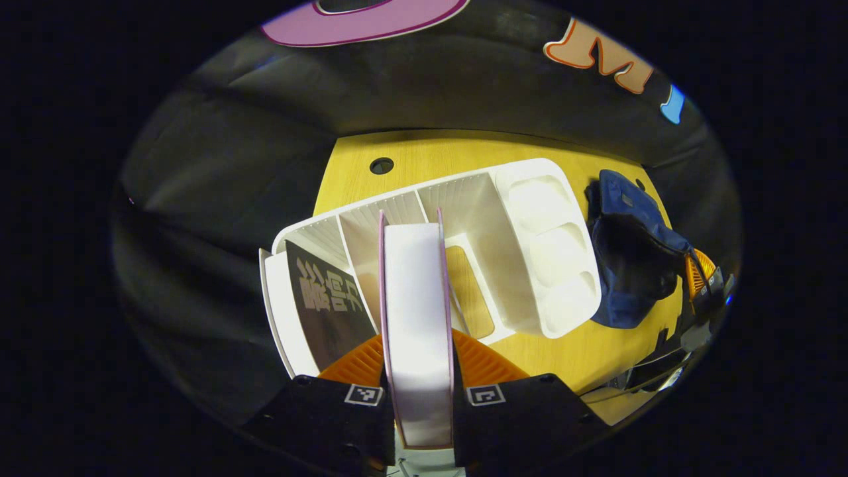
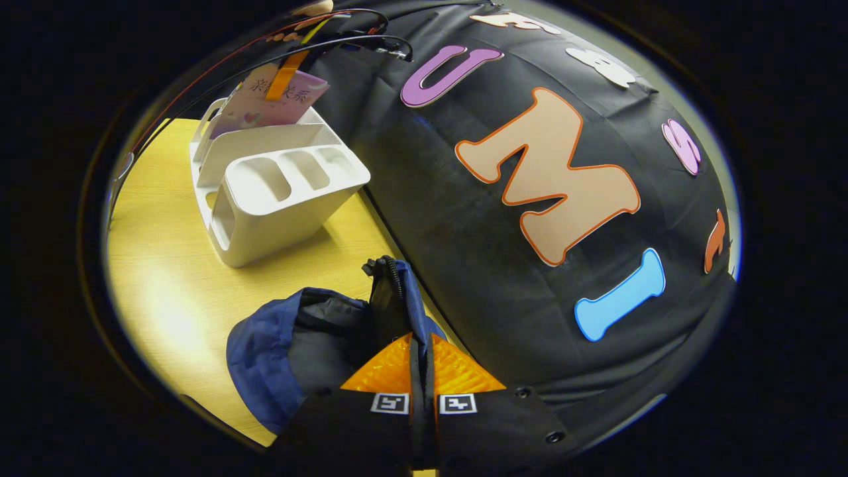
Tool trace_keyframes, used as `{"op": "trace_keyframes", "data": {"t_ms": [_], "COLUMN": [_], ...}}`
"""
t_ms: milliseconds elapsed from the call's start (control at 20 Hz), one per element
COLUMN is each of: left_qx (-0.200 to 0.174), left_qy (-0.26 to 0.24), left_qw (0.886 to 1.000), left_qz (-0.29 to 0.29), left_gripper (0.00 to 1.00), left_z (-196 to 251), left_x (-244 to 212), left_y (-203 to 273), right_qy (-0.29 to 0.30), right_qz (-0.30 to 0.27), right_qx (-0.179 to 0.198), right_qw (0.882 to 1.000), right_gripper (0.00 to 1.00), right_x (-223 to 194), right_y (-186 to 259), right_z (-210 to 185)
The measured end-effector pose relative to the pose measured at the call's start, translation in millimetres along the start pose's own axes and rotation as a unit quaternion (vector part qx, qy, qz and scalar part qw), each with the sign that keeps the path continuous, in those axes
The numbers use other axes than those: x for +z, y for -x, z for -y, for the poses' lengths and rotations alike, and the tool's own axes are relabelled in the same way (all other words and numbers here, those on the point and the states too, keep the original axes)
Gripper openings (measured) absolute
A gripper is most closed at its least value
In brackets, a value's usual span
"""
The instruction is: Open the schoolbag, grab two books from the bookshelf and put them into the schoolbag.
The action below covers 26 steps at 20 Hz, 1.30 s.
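The left gripper point(image 1: 419, 371) clamps 1 pink-edged book point(image 1: 416, 311) above the bookshelf point(image 1: 530, 265). At 3 o'clock on the tabletop point(image 1: 424, 156), the right gripper point(image 2: 421, 371) pinches the schoolbag point(image 2: 265, 361) rim, likely keeping it open; a second book point(image 1: 328, 308) waits.

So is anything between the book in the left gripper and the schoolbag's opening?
One thing may be. The left gripper holds the book over the white bookshelf, whose end compartments lie between it and the schoolbag. The right gripper pinches the bag's rim, keeping the mouth open. Lifted over the shelf end, nothing else visible blocks it.
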<state>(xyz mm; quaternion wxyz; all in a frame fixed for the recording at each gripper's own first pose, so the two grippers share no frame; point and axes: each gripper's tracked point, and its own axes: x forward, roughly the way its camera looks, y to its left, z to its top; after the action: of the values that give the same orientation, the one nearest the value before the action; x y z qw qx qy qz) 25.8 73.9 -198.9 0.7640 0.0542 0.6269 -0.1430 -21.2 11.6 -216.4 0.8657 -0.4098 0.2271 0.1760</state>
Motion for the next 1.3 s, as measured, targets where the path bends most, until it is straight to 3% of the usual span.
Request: {"op": "trace_keyframes", "data": {"t_ms": [800,1300], "left_qx": [0.014,-0.056], "left_qy": [0.046,0.108], "left_qw": [0.993,0.977], "left_qz": [0.106,0.173], "left_gripper": [0.31,0.31], "left_z": [-2.1,41.2], "left_x": [-4.0,-11.7], "left_y": [101.2,140.9], "right_qy": [0.002,0.002], "right_qz": [0.017,0.025], "right_qx": [0.021,0.035], "right_qw": [1.0,0.999], "right_gripper": [0.02,0.03], "right_x": [-1.4,-1.8], "right_y": [5.6,7.8], "right_z": [-10.2,-10.8]}}
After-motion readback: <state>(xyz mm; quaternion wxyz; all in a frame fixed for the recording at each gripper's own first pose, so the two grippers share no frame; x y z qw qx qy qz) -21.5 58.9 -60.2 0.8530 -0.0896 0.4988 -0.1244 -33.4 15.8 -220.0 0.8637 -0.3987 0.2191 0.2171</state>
